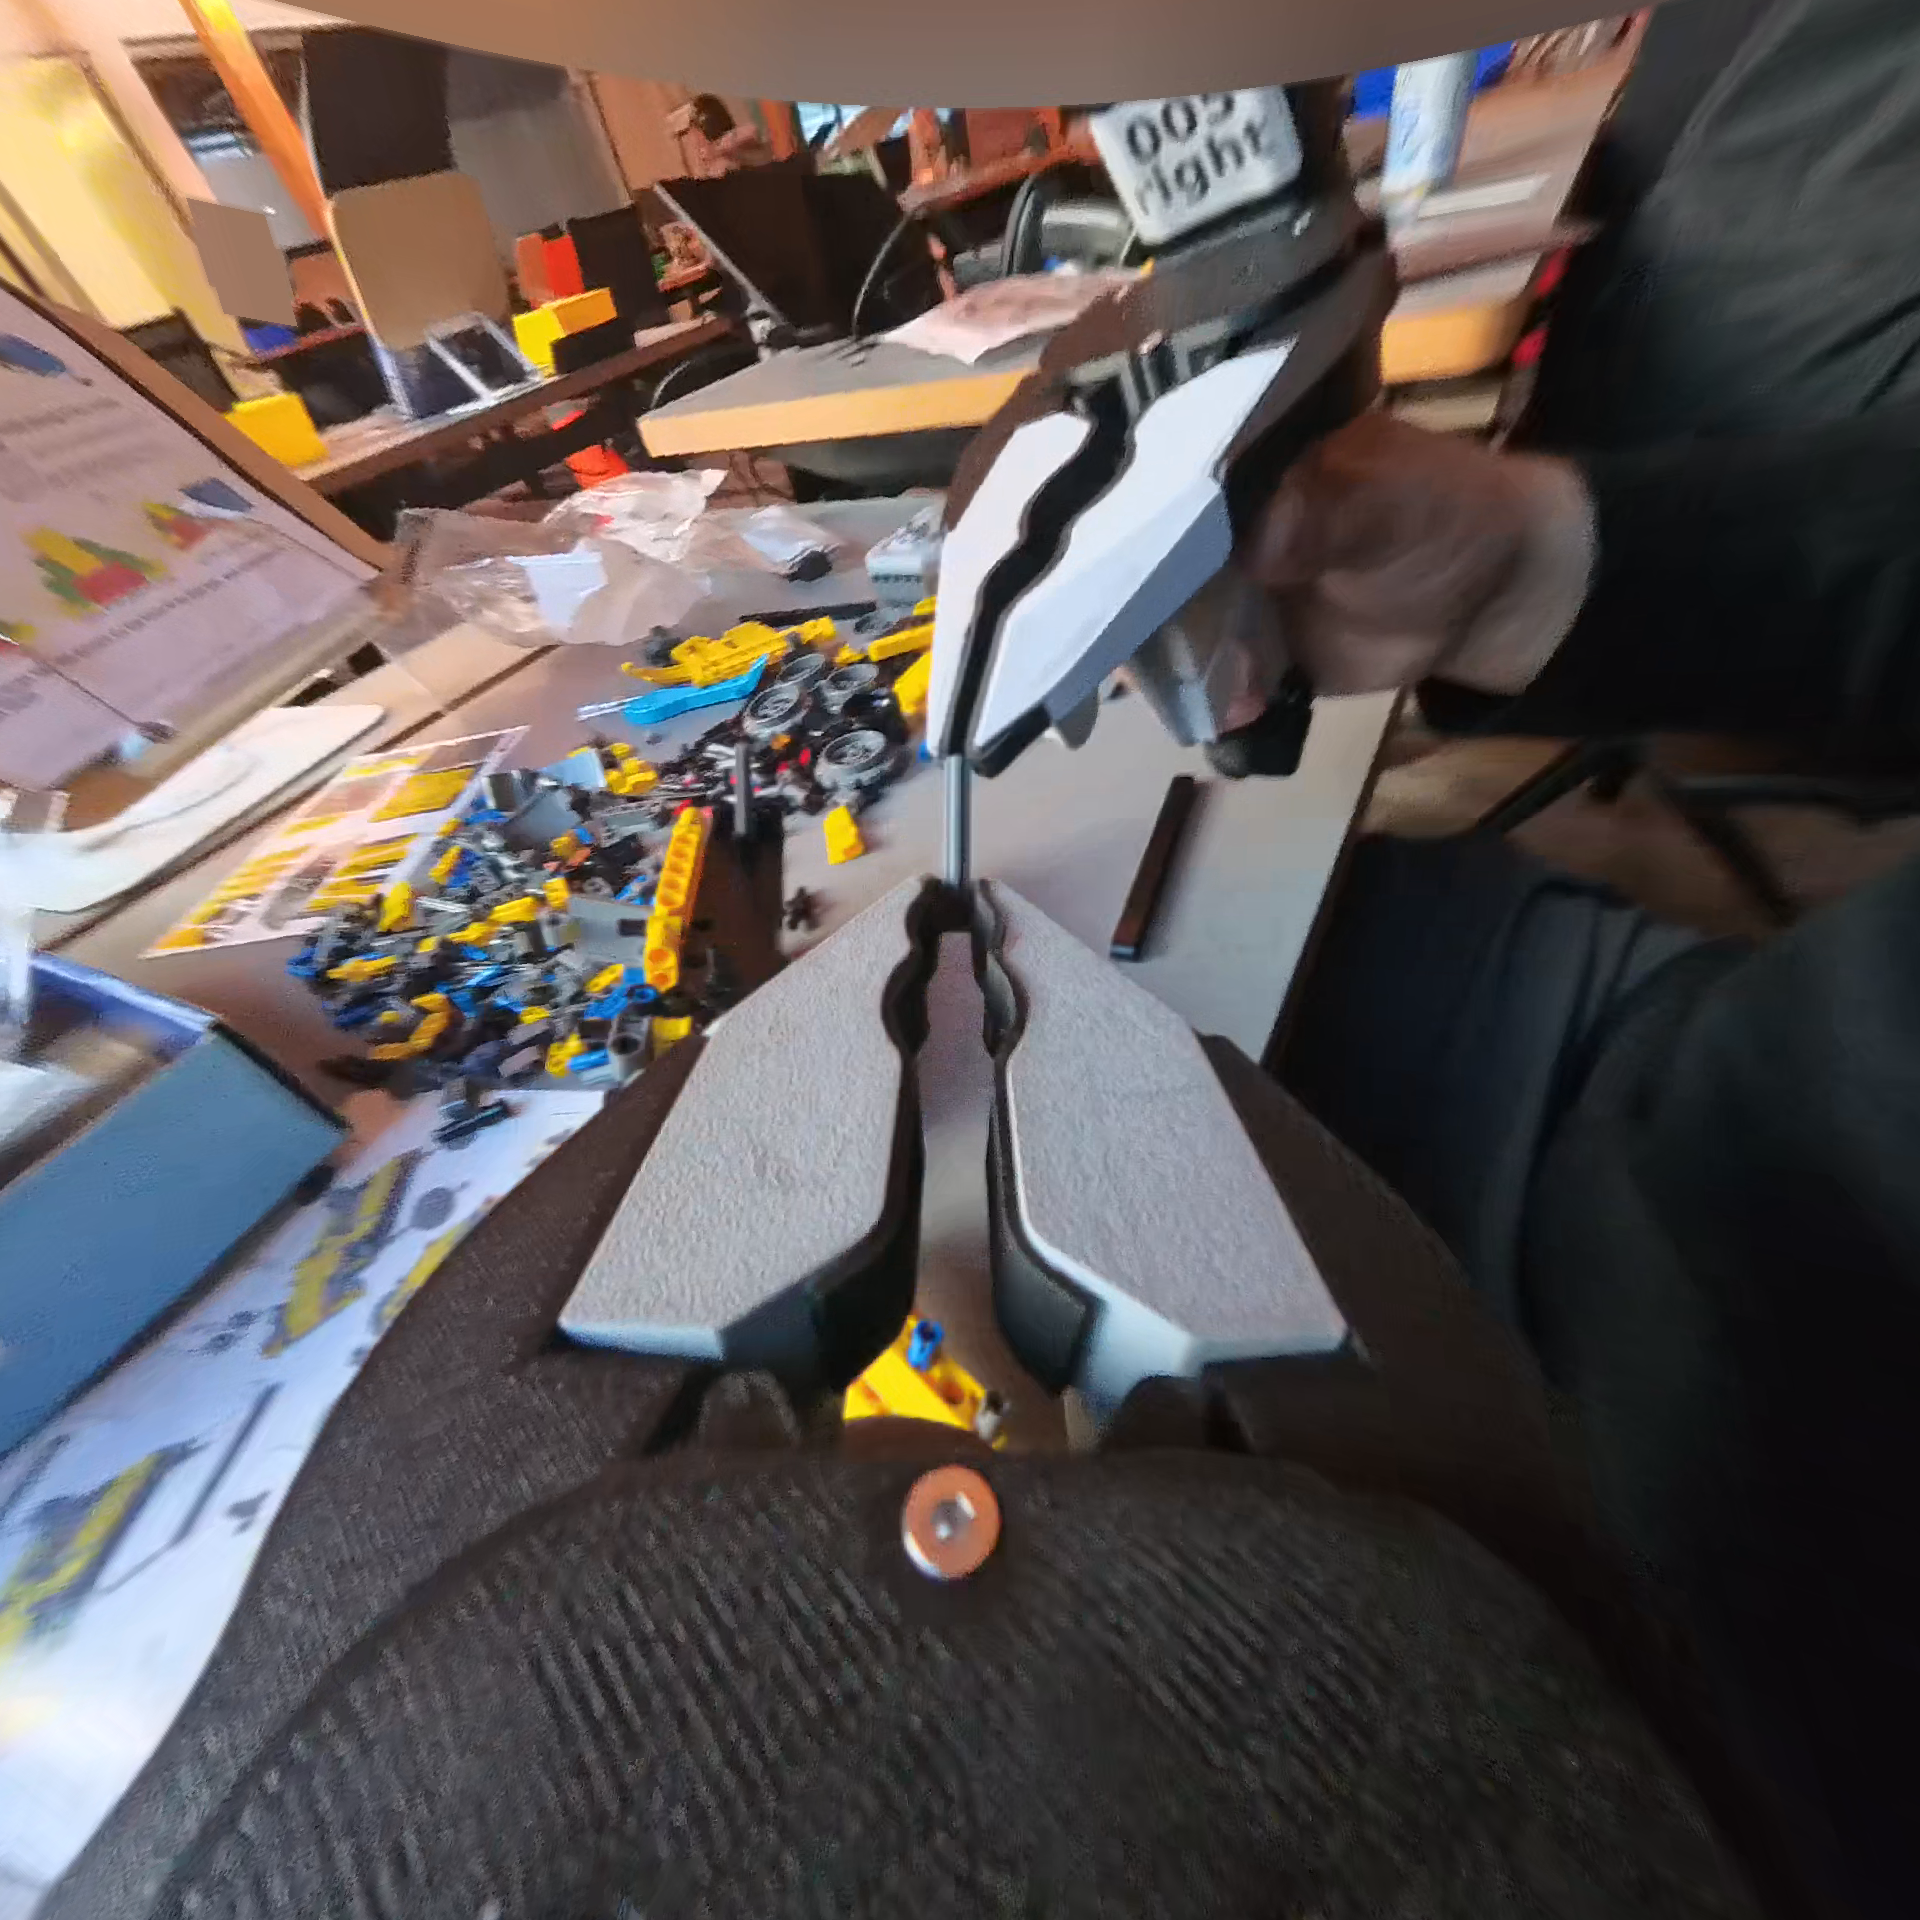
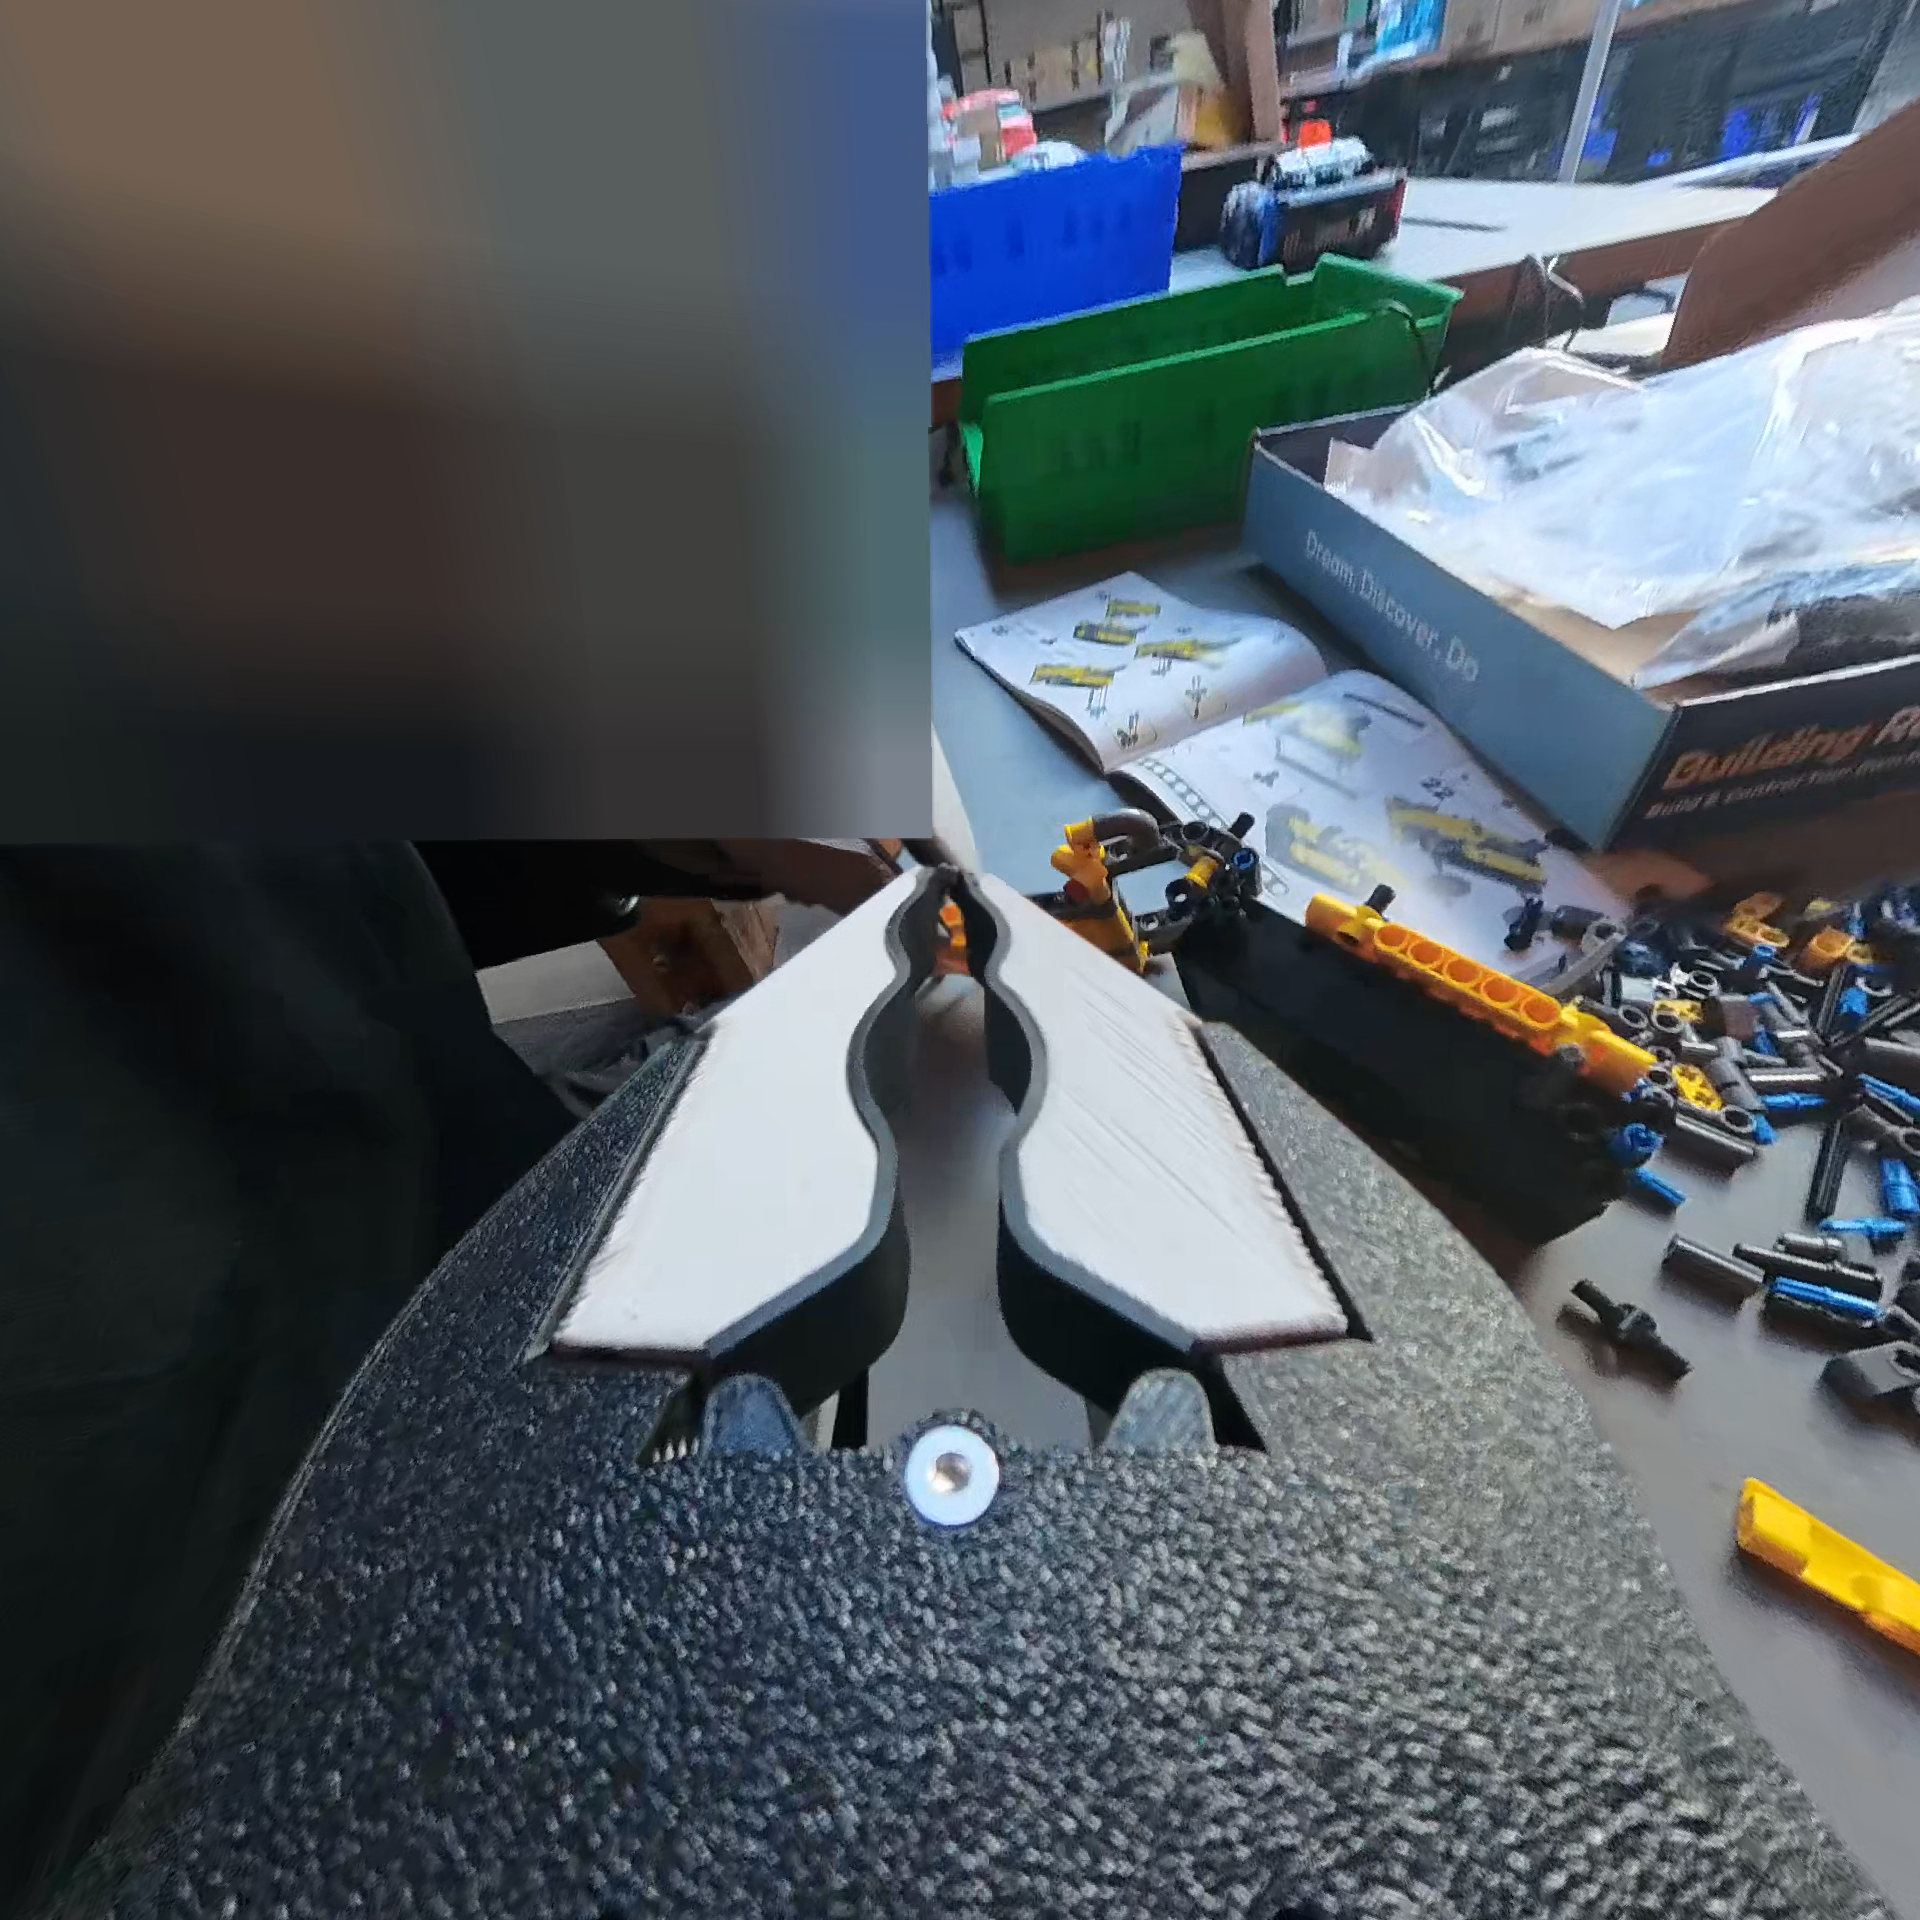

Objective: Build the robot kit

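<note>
A thin grey axle (image 1: 954,821) spans the short gap between the two grippers, above the table. My left gripper (image 1: 956,891) is shut on its near end, with a small dark piece showing between the tips. My right gripper (image 1: 958,753), held by a hand, comes down from the upper right and is shut on the far end. In the right wrist view my right gripper (image 2: 951,881) has its tips closed; the axle is hardly visible there. A yellow piece (image 1: 914,1387) lies below the left gripper's base. A yellow and black assembly (image 2: 1153,883) lies just beyond the right gripper's tips.
A pile of small yellow, blue and black parts (image 1: 499,935) and several grey wheels (image 1: 831,717) cover the table. An open instruction booklet (image 2: 1226,707), a cardboard box (image 2: 1455,665) holding plastic bags, a green bin (image 2: 1143,436), a long yellow beam (image 2: 1455,977) and a loose black beam (image 1: 1153,873) lie around. The grippers are tip to tip, or close to it.
</note>
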{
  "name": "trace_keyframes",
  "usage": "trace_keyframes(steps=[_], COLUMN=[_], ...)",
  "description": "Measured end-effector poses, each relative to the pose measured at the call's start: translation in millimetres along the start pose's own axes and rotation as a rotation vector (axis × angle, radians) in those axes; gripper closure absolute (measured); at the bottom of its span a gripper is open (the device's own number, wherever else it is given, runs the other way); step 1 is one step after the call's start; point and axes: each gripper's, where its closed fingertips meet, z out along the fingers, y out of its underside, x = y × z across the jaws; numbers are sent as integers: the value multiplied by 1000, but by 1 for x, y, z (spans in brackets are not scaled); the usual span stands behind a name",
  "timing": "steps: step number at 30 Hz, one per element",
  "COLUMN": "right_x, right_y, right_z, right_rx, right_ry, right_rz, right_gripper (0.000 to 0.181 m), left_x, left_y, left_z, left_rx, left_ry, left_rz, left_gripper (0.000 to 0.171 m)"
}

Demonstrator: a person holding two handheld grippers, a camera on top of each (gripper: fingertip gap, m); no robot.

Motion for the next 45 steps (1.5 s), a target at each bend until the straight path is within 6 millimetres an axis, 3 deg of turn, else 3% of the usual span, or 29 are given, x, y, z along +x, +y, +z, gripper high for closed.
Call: trace_keyframes(steps=[3, 17, 38, 42, 45], right_x=[-1, -1, 18, 22, 29], right_y=[-1, 13, 10, 8, 10], right_z=[1, 6, 14, 8, 3], right_rx=[9, -49, -32, -39, -47], right_ry=[-8, -29, 8, 36, 61], right_rz=[1, -19, -26, -33, -33], right_gripper=[179, 177, 178, 178, 178], left_x=[2, 4, -17, -24, -46], left_y=[0, 10, 14, 11, 13], left_z=[1, 5, -3, -26, -55], left_rx=[6, -56, -16, -1, 42], left_ry=[26, 10, -1, 15, -2], left_rz=[-46, 48, -101, -53, -84], left_gripper=[170, 170, 157, 147, 142])
